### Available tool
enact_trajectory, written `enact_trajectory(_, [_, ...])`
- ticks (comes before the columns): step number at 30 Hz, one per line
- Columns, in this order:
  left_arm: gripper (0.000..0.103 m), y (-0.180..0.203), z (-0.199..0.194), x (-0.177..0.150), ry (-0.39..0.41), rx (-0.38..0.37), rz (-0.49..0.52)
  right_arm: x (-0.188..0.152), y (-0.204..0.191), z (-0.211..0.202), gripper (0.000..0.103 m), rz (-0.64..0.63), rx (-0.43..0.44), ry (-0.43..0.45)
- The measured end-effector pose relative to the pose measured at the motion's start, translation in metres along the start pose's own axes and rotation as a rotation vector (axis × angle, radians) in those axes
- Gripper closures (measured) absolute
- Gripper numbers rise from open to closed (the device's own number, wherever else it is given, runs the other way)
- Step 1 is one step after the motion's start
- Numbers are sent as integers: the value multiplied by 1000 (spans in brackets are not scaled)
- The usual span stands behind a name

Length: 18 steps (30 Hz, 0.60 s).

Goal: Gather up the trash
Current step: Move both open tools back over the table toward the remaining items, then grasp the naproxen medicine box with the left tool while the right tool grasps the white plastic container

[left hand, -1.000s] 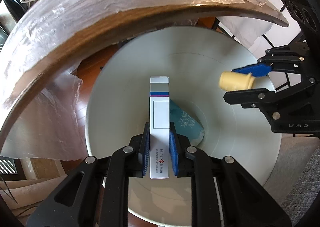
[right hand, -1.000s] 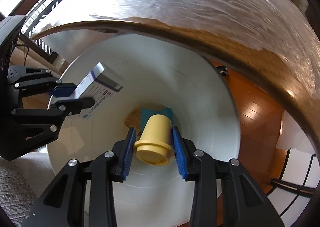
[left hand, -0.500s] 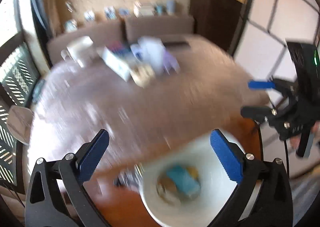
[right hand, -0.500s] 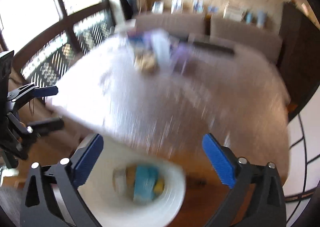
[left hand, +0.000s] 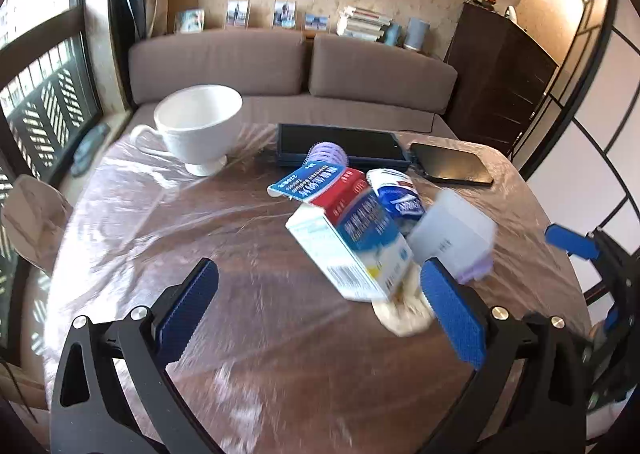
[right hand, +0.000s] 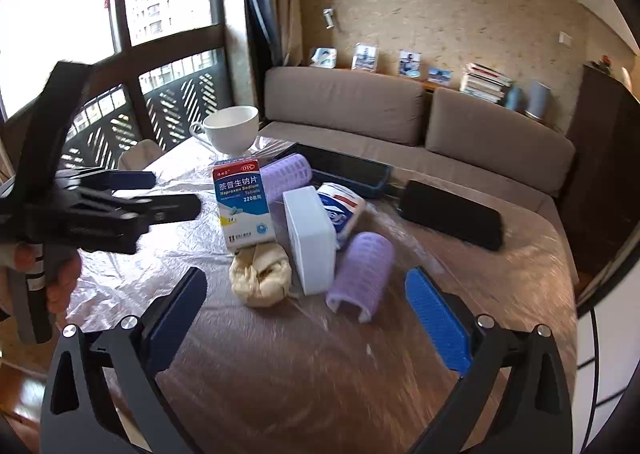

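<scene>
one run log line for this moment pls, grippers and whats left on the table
left gripper: jaws just opened, empty | right gripper: open, empty | on table: medicine box, white box, purple roller, crumpled wad

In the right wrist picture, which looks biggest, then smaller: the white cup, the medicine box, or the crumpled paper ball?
1. Medicine box
2. Crumpled paper ball, slightly smaller
3. White cup, smallest

The cup stands farthest from the camera, so it may really be bigger than it looks.

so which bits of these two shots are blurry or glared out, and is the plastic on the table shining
Left wrist view: the medicine box and pale box are motion-smeared, while the white cup stays fairly sharp. Right wrist view: the window is blown out white, the plastic sheet glares near it, and the left gripper is a blurred silhouette.
</scene>
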<state>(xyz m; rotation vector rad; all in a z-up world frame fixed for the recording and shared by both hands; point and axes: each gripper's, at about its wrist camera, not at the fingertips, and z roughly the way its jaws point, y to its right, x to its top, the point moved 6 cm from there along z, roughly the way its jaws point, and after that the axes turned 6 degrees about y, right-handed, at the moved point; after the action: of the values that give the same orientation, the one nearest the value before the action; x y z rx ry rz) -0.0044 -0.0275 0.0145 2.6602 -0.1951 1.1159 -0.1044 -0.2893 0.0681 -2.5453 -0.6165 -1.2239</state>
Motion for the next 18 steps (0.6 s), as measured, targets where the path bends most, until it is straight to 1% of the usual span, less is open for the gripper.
enact_trajectory(1, [1, -1, 8, 0, -13, -9, -7, 1, 0, 12, 12, -10, 12, -14])
enact_trajectory(4, [1, -5, 28, 2, -49, -45, -35, 2, -1, 28, 19, -23, 32, -35])
enact_trajectory(6, [1, -6, 38, 5, -65, -77, -66, 2, -1, 38, 23, -26, 44, -44])
enact_trajectory(8, [1, -6, 45, 3, -80, -113, -95, 3, 0, 48, 24, -25, 53, -52])
enact_trajectory(10, [1, -3, 48, 2, -86, -143, -109, 3, 0, 57, 31, -19, 70, -63])
enact_trajectory(12, [2, -1, 50, 1, -85, -173, -118, 2, 0, 62, 36, -14, 84, -72])
enact_trajectory(14, [6, 2, 51, 2, -82, -193, -120, 1, 1, 65, 40, -4, 99, -80])
enact_trajectory(16, [17, 3, 54, 3, -81, -211, -126, -1, 0, 66, 51, 9, 119, -89])
enact_trajectory(17, [20, 3, 54, 5, -75, -224, -136, -2, 0, 67, 53, 14, 123, -91])
enact_trajectory(18, [24, 3, 55, 6, -70, -230, -142, -2, 0, 67, 57, 15, 124, -91])
